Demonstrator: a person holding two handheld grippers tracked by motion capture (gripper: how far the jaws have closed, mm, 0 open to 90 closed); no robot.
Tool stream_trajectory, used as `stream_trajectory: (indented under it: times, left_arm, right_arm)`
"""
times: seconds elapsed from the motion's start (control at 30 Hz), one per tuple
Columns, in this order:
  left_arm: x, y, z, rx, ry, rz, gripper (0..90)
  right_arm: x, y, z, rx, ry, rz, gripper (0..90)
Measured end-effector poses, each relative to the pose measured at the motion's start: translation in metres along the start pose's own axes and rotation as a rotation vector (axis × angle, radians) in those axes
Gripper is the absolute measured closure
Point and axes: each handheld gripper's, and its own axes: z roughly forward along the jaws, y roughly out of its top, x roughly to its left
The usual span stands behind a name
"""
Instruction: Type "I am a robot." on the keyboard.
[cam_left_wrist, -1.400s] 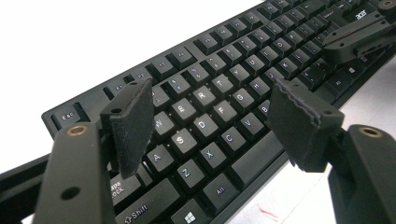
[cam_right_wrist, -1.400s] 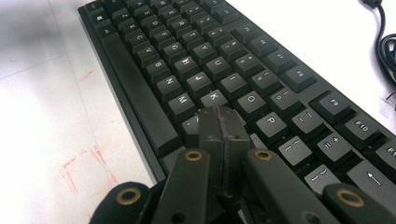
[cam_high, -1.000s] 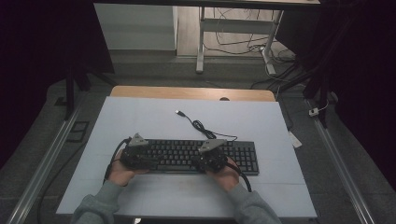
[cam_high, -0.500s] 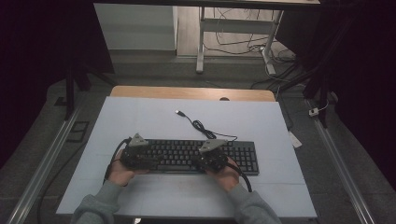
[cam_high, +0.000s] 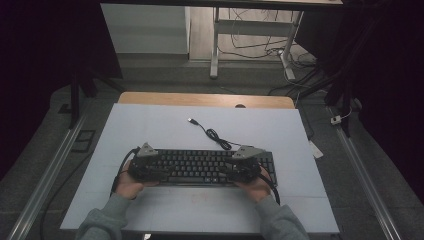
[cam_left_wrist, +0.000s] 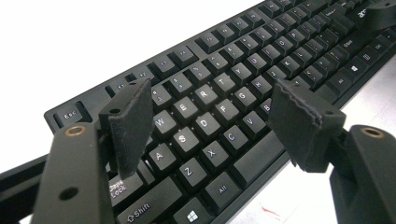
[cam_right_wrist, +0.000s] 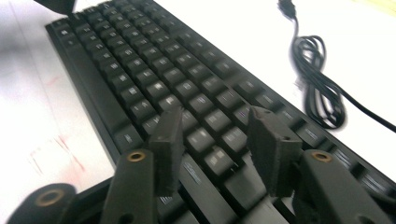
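Two hand-held grippers are hovering over a black keyboard (cam_high: 200, 167) lying on the white surface (cam_high: 150, 130).

Left hand-held gripper (cam_left_wrist: 210, 116) is standing apart over the letter keys; right hand-held gripper (cam_right_wrist: 215, 140) has just been opening, nothing between its pads; keeping both low and level is advisable.

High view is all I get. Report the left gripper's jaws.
Observer: The left gripper is open over the keyboard. It grips nothing, and letter keys show through the gap.
Operator: Now the other one.
Observer: The right gripper has just been opening its jaws. Nothing is clamped between them, and the keyboard lies below the gap.
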Motion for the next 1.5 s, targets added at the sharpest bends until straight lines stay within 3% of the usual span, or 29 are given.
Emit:
stream_trajectory:
  times: [0.2, 0.67, 1.03, 1.5]
  left_arm:
    - [0.000, 0.000, 0.000, 0.002, 0.000, 0.000, 30.4]
    - [0.001, -0.004, -0.002, 0.005, 0.006, -0.008, 29.2]
    - [0.002, -0.022, -0.017, -0.008, 0.022, -0.035, 25.9]
    - [0.002, -0.054, -0.045, -0.043, 0.047, -0.040, 24.2]
  right_arm:
    - [-0.009, -0.007, -0.006, 0.001, -0.013, 0.020, 50.7]
    - [-0.008, -0.009, -0.011, -0.003, -0.019, 0.006, 48.2]
    - [-0.018, -0.028, -0.044, -0.027, -0.075, 0.023, 47.7]
    - [-0.028, -0.067, -0.092, -0.048, -0.147, 0.044, 46.8]
